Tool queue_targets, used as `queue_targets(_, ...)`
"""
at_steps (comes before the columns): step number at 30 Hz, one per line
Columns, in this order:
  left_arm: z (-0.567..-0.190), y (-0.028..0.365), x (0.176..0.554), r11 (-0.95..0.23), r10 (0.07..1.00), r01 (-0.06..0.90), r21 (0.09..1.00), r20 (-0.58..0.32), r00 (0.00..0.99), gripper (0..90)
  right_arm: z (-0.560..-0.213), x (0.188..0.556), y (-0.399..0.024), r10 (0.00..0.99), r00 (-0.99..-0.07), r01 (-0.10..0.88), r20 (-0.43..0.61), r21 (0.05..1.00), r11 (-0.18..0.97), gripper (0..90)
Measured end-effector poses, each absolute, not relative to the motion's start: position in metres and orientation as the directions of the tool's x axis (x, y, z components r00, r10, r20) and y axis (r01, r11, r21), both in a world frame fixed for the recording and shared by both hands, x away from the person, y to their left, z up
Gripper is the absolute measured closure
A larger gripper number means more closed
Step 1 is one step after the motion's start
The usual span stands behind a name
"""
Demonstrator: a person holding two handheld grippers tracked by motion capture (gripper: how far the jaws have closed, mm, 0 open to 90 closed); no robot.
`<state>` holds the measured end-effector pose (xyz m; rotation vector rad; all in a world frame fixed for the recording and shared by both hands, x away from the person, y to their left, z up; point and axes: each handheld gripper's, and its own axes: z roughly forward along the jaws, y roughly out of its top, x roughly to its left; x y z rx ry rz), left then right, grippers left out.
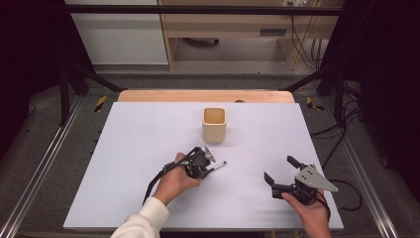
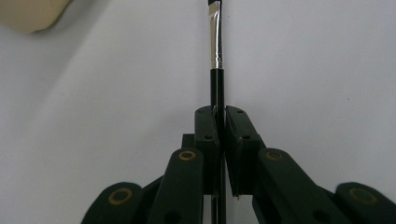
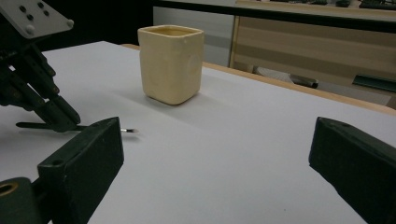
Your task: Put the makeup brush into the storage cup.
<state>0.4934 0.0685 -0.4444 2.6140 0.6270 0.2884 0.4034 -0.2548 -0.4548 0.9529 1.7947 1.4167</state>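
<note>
White sheet covering the wooden tabletop (image 1: 148,148), dark frame rails either side, and pale cabinets across the grey floor at the back, so that's your setup.

Toward the far middle of the sheet sits a cream square-sided ceramic cup (image 1: 214,125), upright and open at the top. Can't really see down into it from any angle, so no idea what's inside.

Your left claw (image 1: 207,159) is in your left hand (image 1: 174,183), nearer you than the cup and a bit left of it. It's squeezed right down on a thin black-handled paintbrush with a silver metal ferrule (image 2: 216,60). In the left gripper view the two pads are pinched together with just the handle between them, and the ferrule end sticks straight out past the tips. From the high view the brush points out to the right, low over the sheet, well apart from the cup. From the right gripper view the tip looks like it's at or just above the surface; hard to call whether it touches.

Your right claw (image 1: 281,171) is over by the right edge in your right hand (image 1: 309,210), grey triangular plate on top. Its jaws are spread wide with nothing between them, aimed roughly toward the cup.
</note>
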Motion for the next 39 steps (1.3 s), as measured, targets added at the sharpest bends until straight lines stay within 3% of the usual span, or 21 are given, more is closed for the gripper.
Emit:
queue_targets(10,-0.437,0.080,0.489,-0.764,0.498,0.388,0.516,0.087,0.863,83.9,-0.455,0.403,-0.254,0.852,-0.520,0.147,-0.056,0.977,0.154,3.3)
queue_targets(39,-0.433,0.089,0.487,-0.733,0.506,0.384,0.561,0.072,0.860,83.9,-0.456,0.404,-0.254,0.852,-0.521,0.158,-0.056,0.974,0.161,3.3)
